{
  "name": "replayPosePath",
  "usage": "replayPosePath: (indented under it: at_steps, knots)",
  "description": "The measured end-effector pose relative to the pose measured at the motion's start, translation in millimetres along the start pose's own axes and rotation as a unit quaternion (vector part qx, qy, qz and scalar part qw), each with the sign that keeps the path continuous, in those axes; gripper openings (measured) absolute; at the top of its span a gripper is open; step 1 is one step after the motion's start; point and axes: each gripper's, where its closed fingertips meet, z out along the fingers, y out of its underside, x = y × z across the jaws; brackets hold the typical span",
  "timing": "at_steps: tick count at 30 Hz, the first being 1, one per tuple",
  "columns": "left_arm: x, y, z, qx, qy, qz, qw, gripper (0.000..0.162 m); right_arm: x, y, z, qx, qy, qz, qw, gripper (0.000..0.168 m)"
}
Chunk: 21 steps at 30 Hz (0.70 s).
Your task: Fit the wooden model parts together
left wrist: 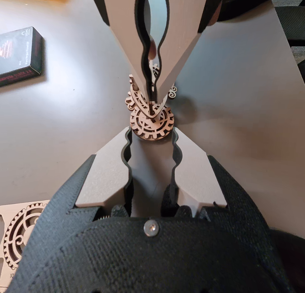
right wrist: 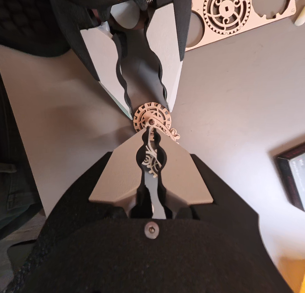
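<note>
In the left wrist view the left gripper [left wrist: 152,133] reaches in from the bottom of the frame, fingers spread wide and gripping nothing. Its tips sit on either side of the near rim of the gear [left wrist: 151,125], which lies flat on the grey table [left wrist: 231,136] at the centre of the frame; whether the tips touch the rim cannot be told.

The right gripper [left wrist: 152,100] comes down from the top of that view, pointing straight at the left one. Its fingers are pinched together on a small dark pin [left wrist: 151,106] that stands in the hole of a fretwork plate [left wrist: 140,98] resting on the gear.

In the right wrist view the right gripper [right wrist: 151,128] fills the lower half, tips closed just before the pin [right wrist: 151,122], with the plate [right wrist: 152,161] showing through the gap between the fingers.

A parts sheet [right wrist: 244,14] lies in the upper right of that view. A dark box [left wrist: 18,54] sits at the left edge of the left wrist view.
</note>
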Motion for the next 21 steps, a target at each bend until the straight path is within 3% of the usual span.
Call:
replayPosePath:
  at_steps: [4, 14, 21]
  knots:
    - [0, 0, 0, 0.003, 0.003, 0.000, 1.000, 0.047, -3, -1, 3, -0.021, -0.001, -0.077, 0.997, 0.023]
    - [0, 0, -1, 0.005, 0.008, -0.006, 1.000, 0.047, -1, 0, 9, -0.049, -0.024, -0.153, 0.987, 0.018]
    - [1, 0, -1, 0.005, 0.012, -0.007, 1.000, 0.047, -2, 1, 10, -0.057, 0.028, -0.201, 0.977, 0.018]
